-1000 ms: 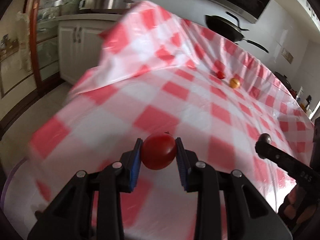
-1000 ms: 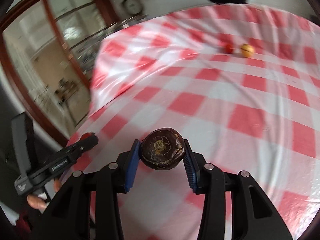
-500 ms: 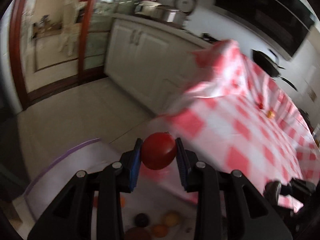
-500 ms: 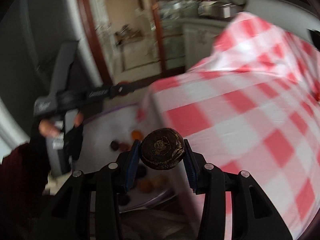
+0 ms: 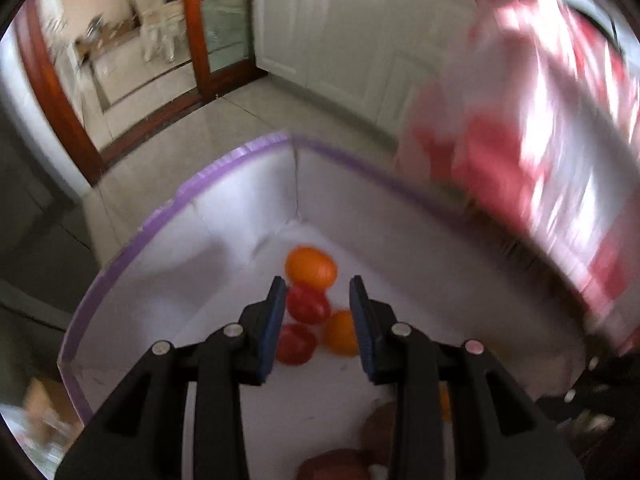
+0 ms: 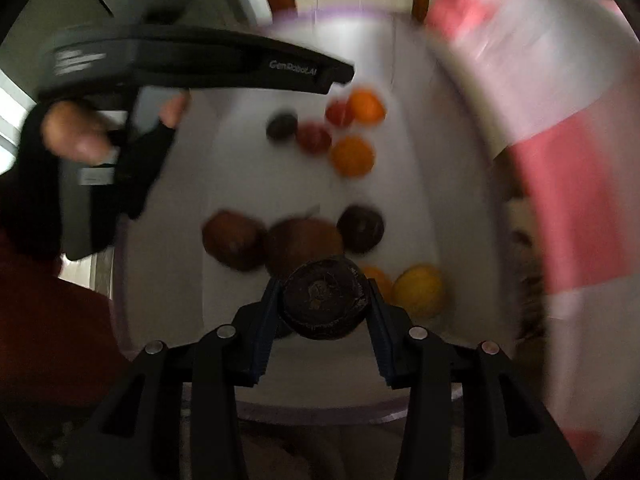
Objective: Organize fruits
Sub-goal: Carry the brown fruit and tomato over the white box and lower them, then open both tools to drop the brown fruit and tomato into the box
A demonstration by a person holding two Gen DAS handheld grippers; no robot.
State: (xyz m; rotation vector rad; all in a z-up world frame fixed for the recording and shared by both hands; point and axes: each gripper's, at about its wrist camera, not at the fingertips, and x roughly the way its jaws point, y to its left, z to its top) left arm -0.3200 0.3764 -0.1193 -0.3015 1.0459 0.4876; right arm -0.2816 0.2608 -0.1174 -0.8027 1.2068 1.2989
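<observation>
The right tongs (image 6: pixel 324 280) are clamped on a dark brown round fruit (image 6: pixel 324 304), its flat end facing the camera and both blue pads pressed to its sides. They hold it above a white bin with a purple rim (image 5: pixel 240 152), which stands on the tiled floor beside the draped edge of the red-and-white checked cloth (image 5: pixel 560 160) covering the tabletop.

The left tongs (image 5: pixel 316 292) are drawn in to their narrow gap with nothing pinched between the pads. Through that gap a red tomato (image 5: pixel 308 304) shows lower down in the bin, next to a second red one (image 5: pixel 294 344) and two orange fruits (image 5: pixel 310 266) (image 5: pixel 340 332), all bunched near one corner.

From the right wrist view, the left tongs reach in from the left over that cluster, held by a hand (image 6: pixel 76 136) in a black fingerless glove. Nearer the right tongs lie two brown fruits (image 6: pixel 234 240) (image 6: pixel 304 240) touching each other, a darker one (image 6: pixel 360 228) just beside them, and a yellow fruit (image 6: pixel 418 288) to the right. Both views are blurred
</observation>
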